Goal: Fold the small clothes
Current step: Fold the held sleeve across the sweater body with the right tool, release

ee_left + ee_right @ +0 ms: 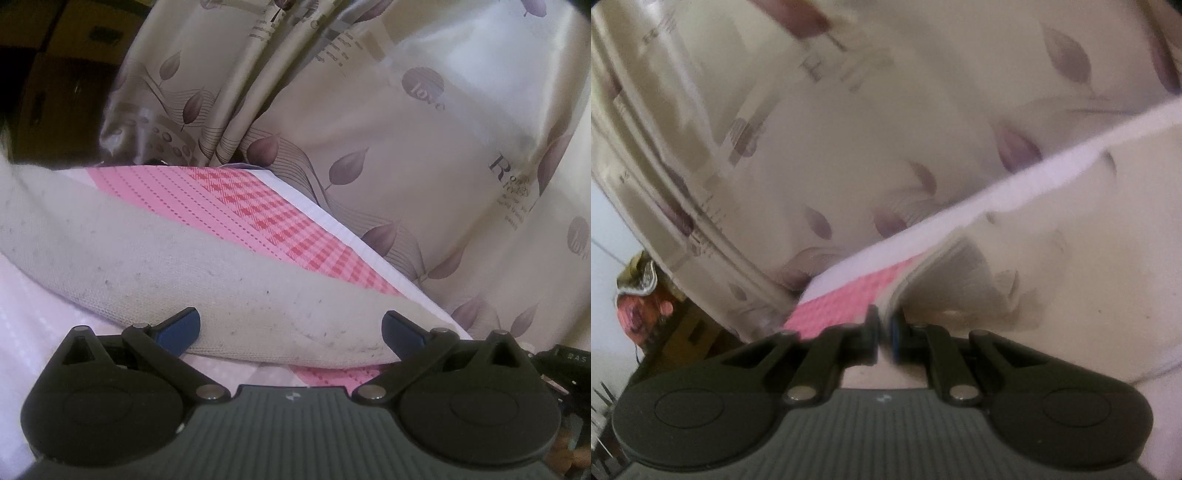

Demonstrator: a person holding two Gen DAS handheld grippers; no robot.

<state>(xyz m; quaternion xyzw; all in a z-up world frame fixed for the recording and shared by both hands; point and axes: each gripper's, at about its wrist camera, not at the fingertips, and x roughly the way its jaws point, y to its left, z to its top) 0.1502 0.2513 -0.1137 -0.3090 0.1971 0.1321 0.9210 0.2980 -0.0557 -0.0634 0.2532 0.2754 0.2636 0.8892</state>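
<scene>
A leaf-printed curtain (369, 110) fills the upper part of both views, behind a pink checked sheet (251, 210). The grey knitted garment (166, 266) lies across the middle of the left view. The left tool (291, 328) is spread wide just before the garment's hem, probably ready to take it, while the right tool (884, 332) is clenched on a pale cloth edge (923, 273), seemingly lifting it for a fold.

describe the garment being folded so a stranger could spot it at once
Below the leaf-print curtain lies a pink checked sheet. Across it stretches the off-white knit garment, plain, speckled with lint, the only unpatterned cloth there.
</scene>
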